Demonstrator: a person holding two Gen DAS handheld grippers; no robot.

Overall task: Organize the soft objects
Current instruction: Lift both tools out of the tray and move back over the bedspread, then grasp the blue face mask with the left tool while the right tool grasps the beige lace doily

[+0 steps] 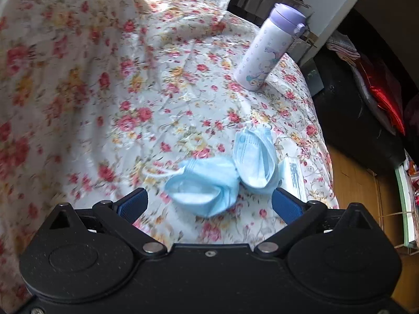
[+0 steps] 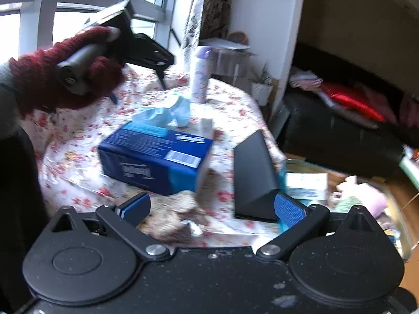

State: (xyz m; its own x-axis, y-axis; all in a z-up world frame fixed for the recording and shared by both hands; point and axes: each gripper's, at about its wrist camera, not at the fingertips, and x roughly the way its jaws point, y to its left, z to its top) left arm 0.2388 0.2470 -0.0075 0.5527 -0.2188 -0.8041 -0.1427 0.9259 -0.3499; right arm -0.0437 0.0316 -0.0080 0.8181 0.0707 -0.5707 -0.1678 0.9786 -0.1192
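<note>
Lived-in home room: floral tablecloth (image 1: 131, 83), curtained window (image 2: 104, 7), dark sofa (image 2: 340, 141) heaped with clothes (image 2: 348, 99).

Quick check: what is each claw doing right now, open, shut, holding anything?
Left claw: open, empty, masks lying between its fingers.
Right claw: open, empty.

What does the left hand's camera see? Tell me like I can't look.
The open left tongs hover just above two crumpled blue face masks on a flowery tablecloth. A purple bottle stands behind them.
</note>
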